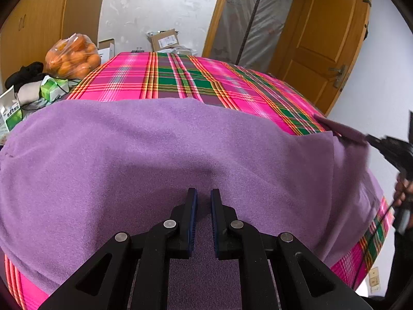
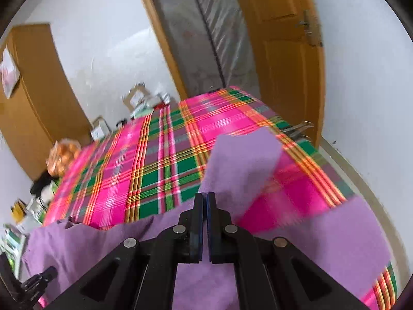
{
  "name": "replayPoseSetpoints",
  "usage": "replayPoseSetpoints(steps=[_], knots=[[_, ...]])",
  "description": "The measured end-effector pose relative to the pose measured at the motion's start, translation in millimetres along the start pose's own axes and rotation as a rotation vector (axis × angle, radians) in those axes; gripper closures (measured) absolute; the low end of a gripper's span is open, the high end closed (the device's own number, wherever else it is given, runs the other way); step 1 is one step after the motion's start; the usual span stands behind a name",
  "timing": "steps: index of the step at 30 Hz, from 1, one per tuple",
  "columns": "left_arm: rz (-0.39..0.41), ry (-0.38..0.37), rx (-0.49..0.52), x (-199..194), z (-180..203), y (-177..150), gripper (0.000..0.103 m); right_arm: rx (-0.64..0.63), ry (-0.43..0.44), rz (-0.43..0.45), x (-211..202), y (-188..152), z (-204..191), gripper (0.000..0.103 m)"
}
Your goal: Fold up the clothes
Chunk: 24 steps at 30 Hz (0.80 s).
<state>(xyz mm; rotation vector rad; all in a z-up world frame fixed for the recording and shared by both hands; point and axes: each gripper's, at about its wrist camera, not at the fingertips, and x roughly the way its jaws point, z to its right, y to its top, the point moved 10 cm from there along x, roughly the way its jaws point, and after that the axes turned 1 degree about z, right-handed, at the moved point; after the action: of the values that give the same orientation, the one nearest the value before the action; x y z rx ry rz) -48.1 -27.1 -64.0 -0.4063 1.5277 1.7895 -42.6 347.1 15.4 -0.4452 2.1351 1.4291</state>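
Spread flat over the near half of a pink-and-green plaid tablecloth [image 1: 180, 77]: a purple fleece garment [image 1: 129, 155], long axis running left to right across the table, far edge roughly straight and parallel to the table's near side. At its right end, a corner flap lifted clear of the cloth and pointing up and toward the far side of the table, pinched in the black two-finger right gripper [image 2: 205, 197], fingers pressed together on the fleece with no gap visible between the blue pads. Seen from the left wrist view, that same flap drawn out to the right beyond the table edge. Lower and nearer, the black left gripper [image 1: 204, 195] poised over the middle of the garment's near part, fingers slightly apart, a narrow gap between the pads and no fabric visibly caught between them. Beyond the table's far left corner, a clear plastic bag of oranges [image 1: 72, 56]; behind the table, an open wooden door [image 1: 325, 41].
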Motion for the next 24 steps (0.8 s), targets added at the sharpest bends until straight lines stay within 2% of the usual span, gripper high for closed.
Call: replayPoseSetpoints(steps=[5,7,10,12,15,17,18,22,24], knots=[[0.0,-0.004,0.022,-3.4,4.9,0.3,0.093,0.088,-0.041,0.049,-49.5,-17.0,43.8,0.103],[-0.001,-0.041,0.028,-7.2,13.8,-0.6,0.093,0.105,-0.081,0.063,-64.7,-27.2,62.0,0.103],[0.009,-0.097,0.06,-13.8,35.3,-1.3,0.092,0.106,-0.116,0.025,-69.1,-47.4,83.0,0.102],[0.018,-0.145,0.1,-18.1,56.6,-1.9,0.088,0.094,-0.123,-0.006,-67.5,-57.5,89.3,0.101],[0.018,-0.215,0.175,-21.5,91.7,-7.1,0.081,0.059,-0.097,-0.012,-60.8,-55.2,82.6,0.097],[0.001,-0.252,0.237,-21.3,115.3,-14.7,0.076,0.005,-0.072,-0.01,-53.2,-48.5,70.4,0.074],[-0.009,-0.27,0.269,-21.0,127.0,-19.0,0.074,-0.028,-0.065,-0.021,-46.3,-45.9,64.2,0.07],[-0.053,-0.314,0.381,-16.4,166.8,-38.0,0.074,-0.139,-0.04,-0.088,-12.2,-44.1,42.3,0.069],[-0.066,-0.319,0.419,-14.2,178.1,-45.3,0.074,-0.189,-0.061,-0.129,7.5,-46.9,37.1,0.069]])
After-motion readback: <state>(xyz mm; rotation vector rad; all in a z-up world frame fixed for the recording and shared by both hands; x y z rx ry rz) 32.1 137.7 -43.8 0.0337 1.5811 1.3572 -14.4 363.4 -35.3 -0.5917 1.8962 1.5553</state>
